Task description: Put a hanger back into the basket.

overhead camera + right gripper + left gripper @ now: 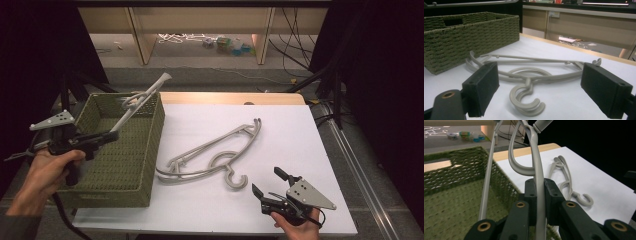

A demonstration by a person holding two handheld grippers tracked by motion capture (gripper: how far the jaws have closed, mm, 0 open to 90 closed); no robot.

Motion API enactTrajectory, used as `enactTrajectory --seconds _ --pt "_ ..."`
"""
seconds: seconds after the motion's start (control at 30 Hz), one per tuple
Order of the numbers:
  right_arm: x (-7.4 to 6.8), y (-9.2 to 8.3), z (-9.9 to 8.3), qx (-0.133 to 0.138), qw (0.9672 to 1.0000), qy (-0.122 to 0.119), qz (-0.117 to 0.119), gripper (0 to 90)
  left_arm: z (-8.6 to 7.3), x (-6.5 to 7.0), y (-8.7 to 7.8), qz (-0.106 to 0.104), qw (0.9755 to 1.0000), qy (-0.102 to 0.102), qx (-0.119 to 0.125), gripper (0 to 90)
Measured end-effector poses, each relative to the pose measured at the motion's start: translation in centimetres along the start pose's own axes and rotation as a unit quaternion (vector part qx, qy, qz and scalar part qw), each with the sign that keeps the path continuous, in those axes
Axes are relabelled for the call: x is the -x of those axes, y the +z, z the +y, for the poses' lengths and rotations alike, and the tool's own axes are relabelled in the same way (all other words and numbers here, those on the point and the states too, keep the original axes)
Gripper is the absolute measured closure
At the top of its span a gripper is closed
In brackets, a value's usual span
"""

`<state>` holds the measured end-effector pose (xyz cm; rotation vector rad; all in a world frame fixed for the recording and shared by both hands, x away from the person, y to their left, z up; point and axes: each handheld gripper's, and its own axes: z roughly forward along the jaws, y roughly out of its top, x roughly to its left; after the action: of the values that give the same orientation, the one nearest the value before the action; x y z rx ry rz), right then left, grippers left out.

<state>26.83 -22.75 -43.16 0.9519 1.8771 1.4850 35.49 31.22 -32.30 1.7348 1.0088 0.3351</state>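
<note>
From the high view, my left hand-held gripper [111, 135] is clenched on a grey hanger [142, 99], holding it by one arm over the green woven basket [150, 150]. The hanger slants up and away from me, its far end rising above the basket's back rim. The basket sits at the left of the white bench [280, 130]. Two more hangers [215, 155] lie stacked flat on the bench just right of the basket, hooks toward me. My right hand-held gripper [266, 182] rests near the front edge of the bench, jaws spread and holding nothing, close to the hooks but apart from them.

In the left gripper view, my left hand-held gripper [539, 195] has its pads pressed on the hanger's [537, 167] curved arm, which runs straight up between them. The hanger's thin bar drops down to the left, over the basket [456, 195] below. The other hangers [567, 182] lie farther off on the bench [599, 185].

In the right gripper view, my right hand-held gripper [539, 87] stands released, with its two pads wide apart. The stacked hangers [529, 75] lie on the bench [564, 100] ahead, hooks nearest me and between the pads' lines, untouched. The basket [471, 32] stands behind them at the left.
</note>
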Motion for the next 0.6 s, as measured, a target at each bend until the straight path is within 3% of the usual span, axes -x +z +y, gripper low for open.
enactTrajectory --seconds 0.33,0.6 --pt "0.0 0.1 -0.1 -0.006 0.9999 -0.005 -0.007 16.0 -2.0 -2.2 -1.7 0.027 0.9994 0.005 -0.021 82.1" --pt "0.1 0.2 -0.1 -0.005 1.0000 -0.001 -0.001 16.1 -2.8 -3.0 -1.4 0.032 0.9986 0.011 -0.042 82.0"
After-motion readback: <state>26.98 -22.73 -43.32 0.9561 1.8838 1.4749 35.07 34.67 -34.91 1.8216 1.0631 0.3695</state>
